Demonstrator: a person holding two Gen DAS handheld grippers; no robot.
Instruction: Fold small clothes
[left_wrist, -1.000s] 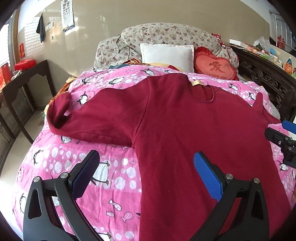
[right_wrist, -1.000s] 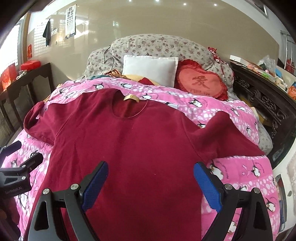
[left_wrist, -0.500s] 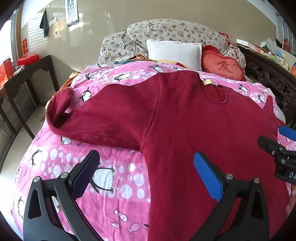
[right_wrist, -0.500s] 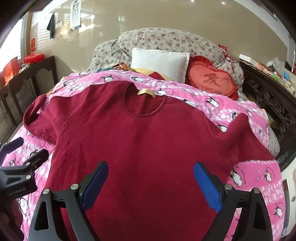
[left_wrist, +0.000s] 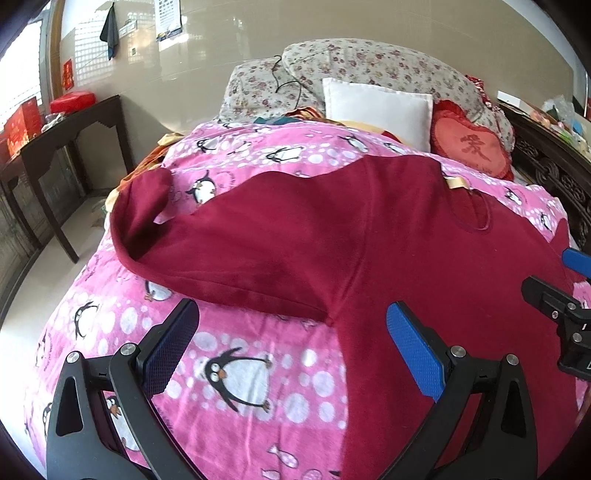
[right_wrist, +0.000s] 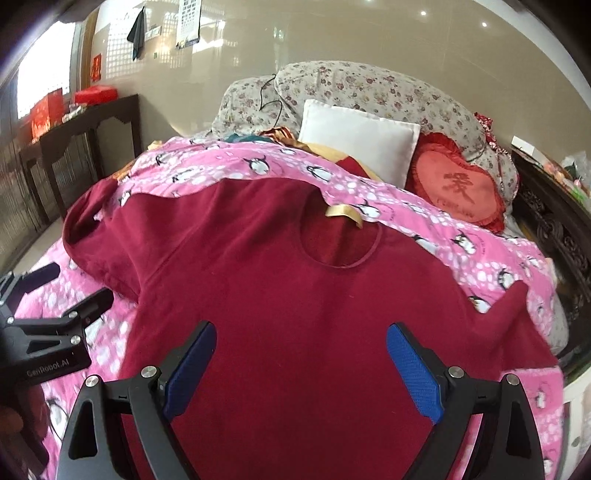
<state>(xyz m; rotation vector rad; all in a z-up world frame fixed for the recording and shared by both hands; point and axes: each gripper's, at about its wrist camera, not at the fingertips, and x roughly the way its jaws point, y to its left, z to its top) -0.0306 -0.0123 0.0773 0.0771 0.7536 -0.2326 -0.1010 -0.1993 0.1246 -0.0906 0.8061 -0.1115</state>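
A: Since both pairs of tongs are spread wide with nothing between the pads, nothing is held yet. The left tongs (left_wrist: 291, 332) hang above the pink blanket (left_wrist: 258, 373) right at the armpit seam, one pad over the blanket, the other over cloth. The right tongs (right_wrist: 301, 350) hang above the chest of the red shirt (right_wrist: 295, 295).

B: Where is the shirt exactly?

A: Flat on the blanket on the bed, front up, neck hole (right_wrist: 340, 243) away from the cameras toward the pillows, gold tag (right_wrist: 343, 213) at the back of the collar. Its left sleeve (left_wrist: 229, 251) runs out sideways, cuff curled up near the bed edge. The right sleeve (right_wrist: 517, 317) drapes off toward the other side.

B: How does it handle?

A: Looks like soft, thick fleece or velour, probably light but floppy. It will sag and drag along the blanket, not slide clean. Not fragile. A pinch on one layer may pull a wrinkle, so grip through both layers at an edge.

B: Best spots?

A: My guess: the left tongs take the sleeve at the cuff or along its lower hem (left_wrist: 258, 295) and the right tongs take the shoulder seam or the side hem, then carry the sleeve across the chest. Grabbing mid-chest would just bunch it.

B: Anything nearby?

A: White pillow (right_wrist: 358, 140), red heart cushion (right_wrist: 458, 188), dark side table (left_wrist: 55, 147). All well apart from the shirt.
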